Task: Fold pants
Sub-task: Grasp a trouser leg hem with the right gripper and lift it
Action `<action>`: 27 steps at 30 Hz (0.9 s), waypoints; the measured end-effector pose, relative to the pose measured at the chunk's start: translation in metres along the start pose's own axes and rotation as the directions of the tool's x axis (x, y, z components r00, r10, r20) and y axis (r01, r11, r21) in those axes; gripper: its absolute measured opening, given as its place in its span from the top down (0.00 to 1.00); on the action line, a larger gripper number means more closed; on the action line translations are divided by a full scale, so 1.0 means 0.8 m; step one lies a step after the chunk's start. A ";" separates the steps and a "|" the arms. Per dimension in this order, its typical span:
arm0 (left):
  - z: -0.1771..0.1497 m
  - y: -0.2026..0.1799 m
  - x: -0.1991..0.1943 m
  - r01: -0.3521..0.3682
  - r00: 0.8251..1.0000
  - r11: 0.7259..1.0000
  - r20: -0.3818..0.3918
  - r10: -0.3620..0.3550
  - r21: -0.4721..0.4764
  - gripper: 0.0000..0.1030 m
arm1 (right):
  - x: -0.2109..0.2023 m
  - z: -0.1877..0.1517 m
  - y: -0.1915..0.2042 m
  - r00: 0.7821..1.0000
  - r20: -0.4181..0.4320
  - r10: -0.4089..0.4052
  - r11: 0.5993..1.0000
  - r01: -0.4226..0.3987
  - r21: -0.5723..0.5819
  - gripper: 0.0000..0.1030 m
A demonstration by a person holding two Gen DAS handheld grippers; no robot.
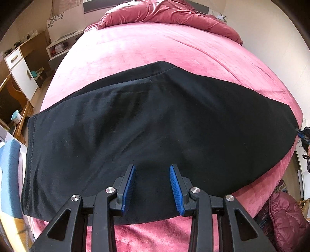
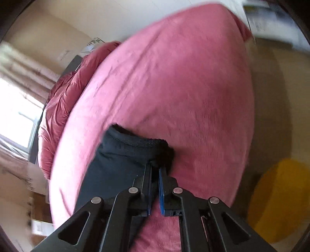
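Black pants [image 1: 155, 120] lie spread flat across the pink bed [image 1: 145, 48], stretching from left to right. My left gripper [image 1: 152, 166] hovers over their near edge, open, its blue pads [image 1: 129, 184] apart with only flat cloth below them. At the pants' far right tip my right gripper [image 1: 302, 133] shows at the frame edge. In the right wrist view my right gripper [image 2: 155, 167] is shut on a bunched end of the black pants [image 2: 120, 153], pinching the thick hem between its pads. This view is blurred.
A crumpled dark pink duvet [image 1: 174, 13] lies at the head of the bed. A wooden desk with a white cabinet [image 1: 21, 73] stands to the left. A dark red padded jacket [image 1: 286, 219] sits beside the bed's right corner. A yellow round thing [image 2: 279, 199] is on the floor.
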State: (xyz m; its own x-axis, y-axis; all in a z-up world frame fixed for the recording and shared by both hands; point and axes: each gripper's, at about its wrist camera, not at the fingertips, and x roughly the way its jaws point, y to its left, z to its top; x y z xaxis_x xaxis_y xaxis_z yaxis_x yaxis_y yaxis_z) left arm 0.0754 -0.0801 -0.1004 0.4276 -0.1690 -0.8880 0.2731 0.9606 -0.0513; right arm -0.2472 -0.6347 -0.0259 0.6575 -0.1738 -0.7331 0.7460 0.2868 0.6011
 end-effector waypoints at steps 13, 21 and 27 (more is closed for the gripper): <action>-0.010 0.004 -0.019 0.009 1.000 1.000 0.020 -0.009 0.010 0.64 | 0.002 -0.016 -0.029 0.991 -0.007 0.136 0.985 -0.134 0.108 0.62; -0.007 -0.003 -0.014 0.028 1.000 0.999 -0.004 -0.028 0.023 0.64 | 0.020 0.009 0.010 0.998 -0.005 0.056 0.998 -0.056 0.004 0.83; 0.003 0.000 -0.010 0.101 0.995 0.995 -0.011 -0.101 -0.009 0.64 | -0.040 -0.015 0.116 0.988 -0.017 0.154 0.940 -0.152 -0.306 0.84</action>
State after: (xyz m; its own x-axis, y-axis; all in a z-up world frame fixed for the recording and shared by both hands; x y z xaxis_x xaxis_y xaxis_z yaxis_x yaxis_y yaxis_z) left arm 0.0741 -0.0793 -0.0922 0.3883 -0.2624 -0.8834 0.3072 0.9406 -0.1444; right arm -0.2003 -0.5913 0.0500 0.7628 -0.1118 -0.6369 0.5689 0.5843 0.5788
